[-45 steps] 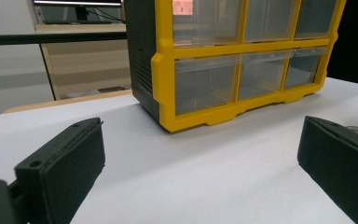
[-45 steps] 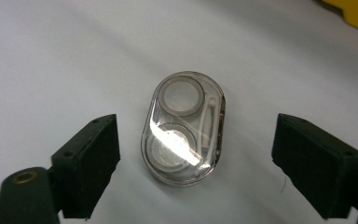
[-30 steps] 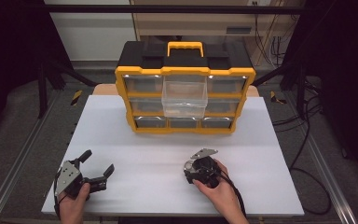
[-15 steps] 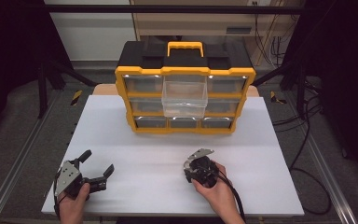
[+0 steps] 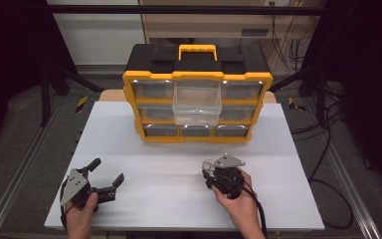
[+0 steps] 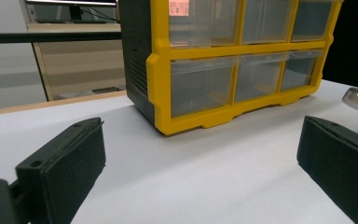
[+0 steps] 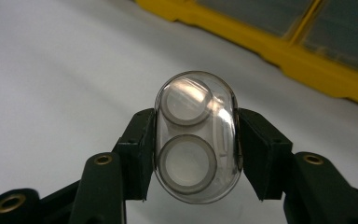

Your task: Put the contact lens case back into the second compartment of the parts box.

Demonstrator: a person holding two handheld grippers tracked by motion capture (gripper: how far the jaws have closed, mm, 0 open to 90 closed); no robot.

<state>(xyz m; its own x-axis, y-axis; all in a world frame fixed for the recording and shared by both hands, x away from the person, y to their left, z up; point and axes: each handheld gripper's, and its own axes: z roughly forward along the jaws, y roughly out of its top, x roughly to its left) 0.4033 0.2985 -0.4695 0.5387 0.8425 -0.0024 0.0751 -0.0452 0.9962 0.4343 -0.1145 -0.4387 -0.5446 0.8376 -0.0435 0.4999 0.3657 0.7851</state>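
A clear oval plastic piece (image 7: 195,137) with two round rings inside sits between the pads of my right gripper (image 7: 195,154), which is shut on its sides. From above, that right gripper (image 5: 210,172) hangs just over the white table's (image 5: 144,149) front right part, and the clear piece (image 5: 208,165) shows at its tip. My left gripper (image 5: 107,172) rests at the front left with its jaws wide apart and nothing between them. The same left gripper (image 6: 200,140) faces the organizer's (image 6: 158,84) lower left corner.
A yellow and black drawer organizer (image 5: 197,74) with clear drawers stands at the back middle of the table. Its middle drawer (image 5: 197,102) is pulled out toward me. Dark frame legs and cables flank the table.
The right gripper has risen a little off the table with the clear piece in its jaws. The left gripper has stayed where it was.
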